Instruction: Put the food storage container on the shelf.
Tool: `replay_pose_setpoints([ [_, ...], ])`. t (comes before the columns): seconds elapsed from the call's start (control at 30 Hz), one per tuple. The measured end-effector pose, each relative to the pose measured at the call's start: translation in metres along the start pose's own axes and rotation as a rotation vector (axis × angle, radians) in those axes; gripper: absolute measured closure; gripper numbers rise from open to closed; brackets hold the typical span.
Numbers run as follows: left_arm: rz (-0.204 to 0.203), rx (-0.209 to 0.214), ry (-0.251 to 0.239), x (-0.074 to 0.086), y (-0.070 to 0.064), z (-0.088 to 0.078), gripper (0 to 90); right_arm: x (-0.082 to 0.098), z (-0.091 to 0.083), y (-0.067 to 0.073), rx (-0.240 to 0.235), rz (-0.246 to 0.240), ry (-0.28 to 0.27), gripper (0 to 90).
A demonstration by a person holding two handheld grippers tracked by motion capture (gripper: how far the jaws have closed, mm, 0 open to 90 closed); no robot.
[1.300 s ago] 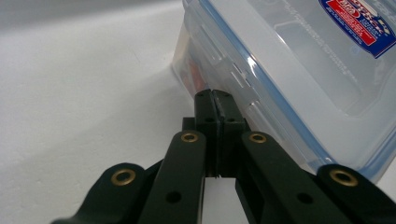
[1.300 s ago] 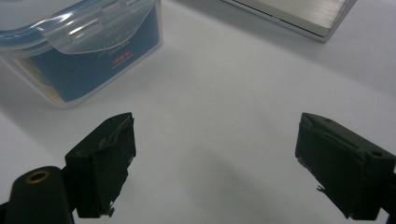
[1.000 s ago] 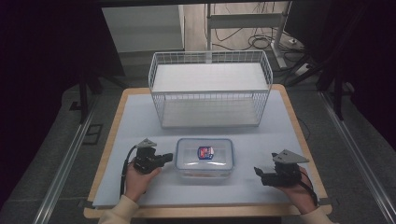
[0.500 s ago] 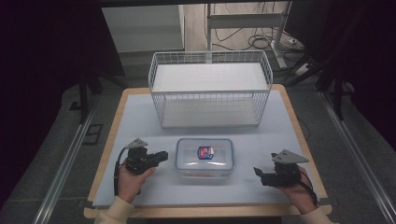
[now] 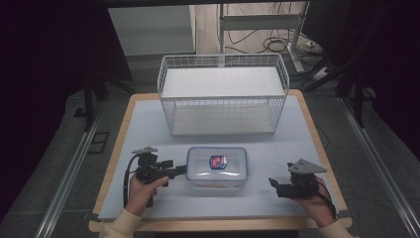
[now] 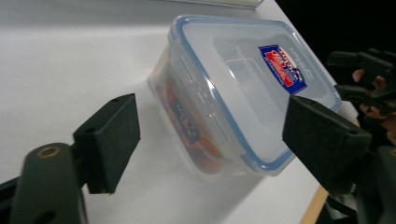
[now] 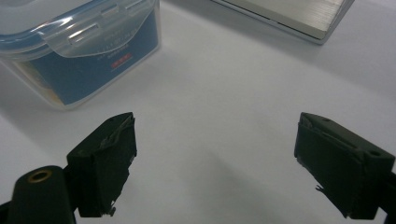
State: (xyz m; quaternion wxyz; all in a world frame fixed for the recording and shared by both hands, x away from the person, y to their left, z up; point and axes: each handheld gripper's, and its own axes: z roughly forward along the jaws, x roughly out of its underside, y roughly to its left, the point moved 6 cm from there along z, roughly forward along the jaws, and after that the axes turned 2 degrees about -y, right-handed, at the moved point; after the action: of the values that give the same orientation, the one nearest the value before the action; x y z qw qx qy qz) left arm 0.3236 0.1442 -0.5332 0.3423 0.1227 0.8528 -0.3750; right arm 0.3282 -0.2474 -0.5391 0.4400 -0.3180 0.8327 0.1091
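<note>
White tabletop (image 5: 148,124) carries a clear lidded box (image 5: 217,167) at its near middle, before a wire basket (image 5: 223,94). Left claw (image 5: 179,170) gapes wide at the box's left end; right claw (image 5: 272,185) spreads wide, apart.

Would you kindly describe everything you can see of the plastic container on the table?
The plastic container is a clear rectangular box with rounded corners and a blue-edged snap lid, closed, bearing a red-and-blue label. Orange and blue contents show through its walls. It sits flat on the white table mat, in front of the wire basket, with the open left gripper at its left end.
</note>
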Motion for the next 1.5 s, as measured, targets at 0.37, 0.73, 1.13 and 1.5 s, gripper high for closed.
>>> replay_pose_setpoints([
  [0.37,-0.077,0.076,0.075,-0.002,-0.004,0.026,15.2,0.001,0.002,0.003,0.002,-0.002,0.012,12.8],
  [0.73,-0.118,0.115,0.117,0.004,-0.003,0.040,17.3,0.001,0.002,0.002,0.002,-0.002,0.010,12.8],
  [1.13,-0.138,0.125,0.111,0.004,-0.003,0.039,29.0,-0.008,0.002,0.008,-0.029,0.010,-0.001,12.8],
  [1.5,-0.133,0.127,0.103,0.004,-0.002,0.039,29.1,-0.051,0.011,0.038,-0.263,0.131,-0.006,14.0],
])
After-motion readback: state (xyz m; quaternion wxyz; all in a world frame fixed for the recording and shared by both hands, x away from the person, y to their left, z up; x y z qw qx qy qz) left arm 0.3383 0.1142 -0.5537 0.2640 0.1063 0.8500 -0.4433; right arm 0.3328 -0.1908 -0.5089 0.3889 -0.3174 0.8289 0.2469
